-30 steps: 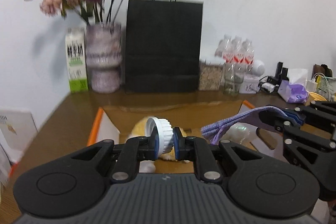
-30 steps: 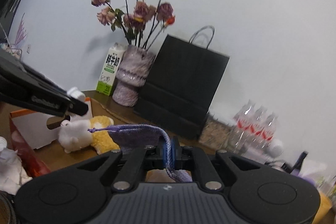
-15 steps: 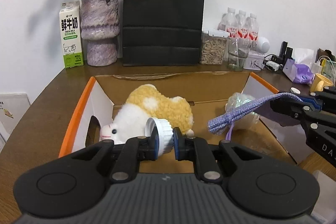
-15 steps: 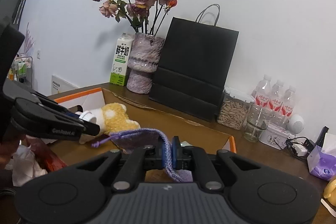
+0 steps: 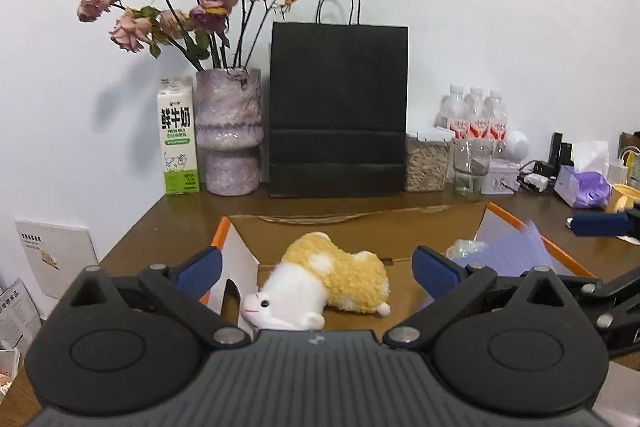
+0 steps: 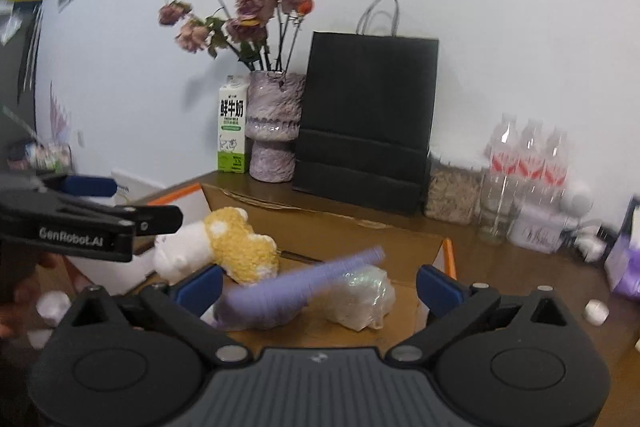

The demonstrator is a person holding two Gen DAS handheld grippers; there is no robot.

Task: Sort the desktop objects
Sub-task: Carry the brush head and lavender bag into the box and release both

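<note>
1. left wrist view: the left gripper [image 5: 316,265] has its jaws spread wide and opening, with nothing clamped between the blue pads [image 5: 198,267]
2. beyond those pads an open cardboard box [image 5: 360,223] with orange edges sits on the brown desk [image 5: 192,211]
3. a yellow and white plush toy [image 5: 324,283] lies on the box floor, its white head toward the camera
4. at the right of the box a blurred purple pouch [image 5: 516,247] lies loose beside a crinkled clear plastic bundle [image 5: 464,249]
5. right wrist view: the right gripper [image 6: 318,285] also has its jaws wide apart and opening; the purple pouch [image 6: 296,287] is a blurred streak between the pads, touching neither
6. the plastic bundle [image 6: 360,301] rests just right of the pouch in the box, and the plush toy [image 6: 224,247] lies farther left
7. the left gripper [image 6: 88,211] reaches in from the left edge, above the box's white flap
8. along the wall stand a milk carton [image 5: 178,137], a purple vase [image 5: 230,135] of dried roses, a black paper bag [image 5: 338,111], a jar of seeds [image 5: 426,163] and water bottles [image 5: 476,115]
</note>
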